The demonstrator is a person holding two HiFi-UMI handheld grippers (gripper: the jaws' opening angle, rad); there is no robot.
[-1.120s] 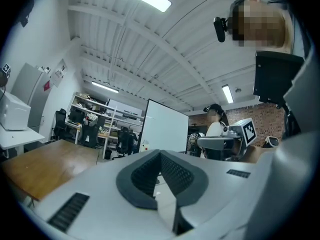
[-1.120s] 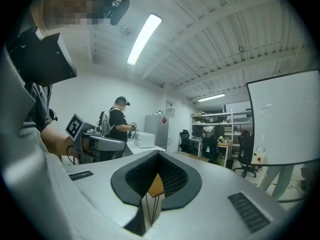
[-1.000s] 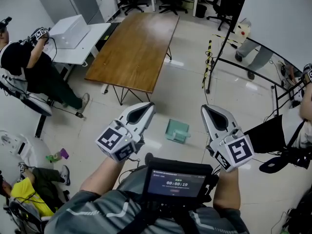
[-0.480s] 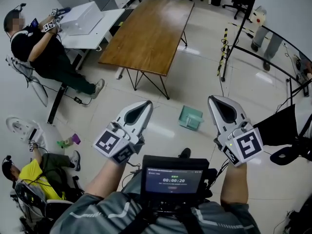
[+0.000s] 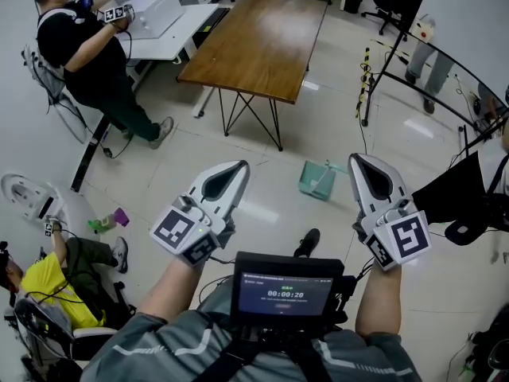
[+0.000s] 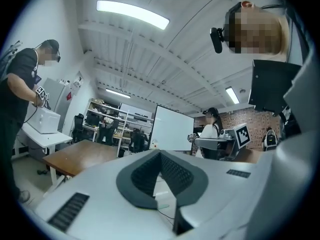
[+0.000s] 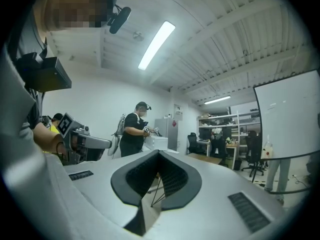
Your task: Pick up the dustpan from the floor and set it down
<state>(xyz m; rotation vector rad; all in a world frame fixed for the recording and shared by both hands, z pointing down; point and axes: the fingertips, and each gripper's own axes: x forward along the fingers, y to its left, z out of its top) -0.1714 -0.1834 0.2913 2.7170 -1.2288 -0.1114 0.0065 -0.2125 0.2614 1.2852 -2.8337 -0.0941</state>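
A teal dustpan (image 5: pixel 318 180) lies on the pale tiled floor, seen only in the head view, ahead of me and between the two grippers. My left gripper (image 5: pixel 238 166) is held level to the dustpan's left, jaws together and empty. My right gripper (image 5: pixel 360 158) is just right of the dustpan in the picture and well above the floor, also shut with nothing in it. In the left gripper view the left gripper (image 6: pixel 161 153) hides the floor, and the dustpan does not show. The right gripper (image 7: pixel 159 151) likewise blocks the dustpan in the right gripper view.
A wooden table (image 5: pixel 262 38) on thin metal legs stands beyond the dustpan. A person (image 5: pixel 87 46) sits at a white desk (image 5: pixel 171 22) at the far left. Another person in yellow (image 5: pixel 48 285) is low at the left. A black whiteboard frame (image 5: pixel 374 62) stands at the right.
I have moved forward across the floor with both grippers. The dustpan and table have shifted right in the picture, and the dustpan now sits close to the right gripper. Both grippers have stayed shut.
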